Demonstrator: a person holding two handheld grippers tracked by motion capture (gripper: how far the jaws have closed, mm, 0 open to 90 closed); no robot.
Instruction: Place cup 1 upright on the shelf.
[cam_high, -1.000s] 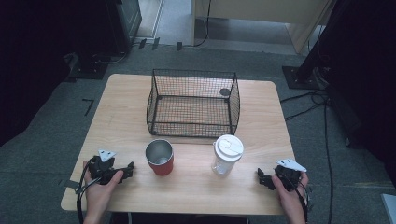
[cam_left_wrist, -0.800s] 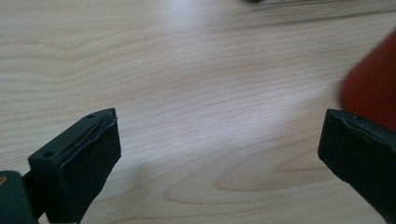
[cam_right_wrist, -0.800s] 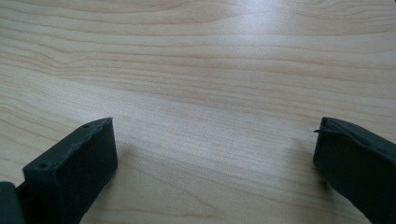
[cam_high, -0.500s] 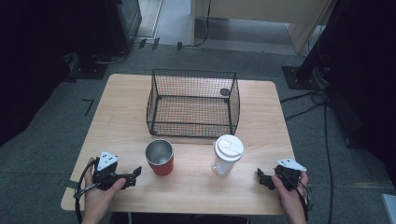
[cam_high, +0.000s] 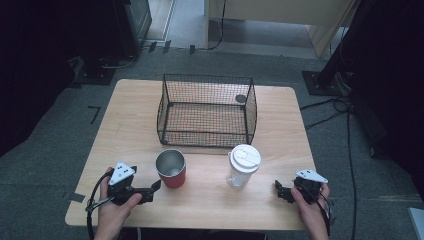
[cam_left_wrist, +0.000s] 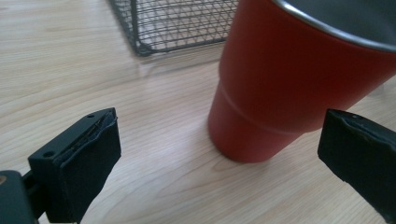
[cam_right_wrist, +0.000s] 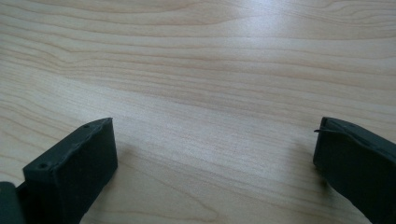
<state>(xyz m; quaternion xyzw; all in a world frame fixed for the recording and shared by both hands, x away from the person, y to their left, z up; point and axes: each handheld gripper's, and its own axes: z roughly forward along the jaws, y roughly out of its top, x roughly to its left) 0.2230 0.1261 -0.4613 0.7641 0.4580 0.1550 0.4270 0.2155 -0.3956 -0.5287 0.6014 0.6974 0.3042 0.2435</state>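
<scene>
The red cup (cam_high: 171, 169) stands upright on the counter (cam_high: 130, 130), just ahead of your left gripper (cam_high: 154, 189), whose jaws are spread wide; your right gripper (cam_high: 278, 188) rests well apart, jaws likewise spread.

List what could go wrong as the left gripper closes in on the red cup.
1. The red cup sits off-centre toward one jaw of the open left gripper; that jaw may nudge or tip it.
2. The wire basket stands just behind, so a shoved cup could hit it.
3. The lidded clear cup beside it could be knocked.
</scene>
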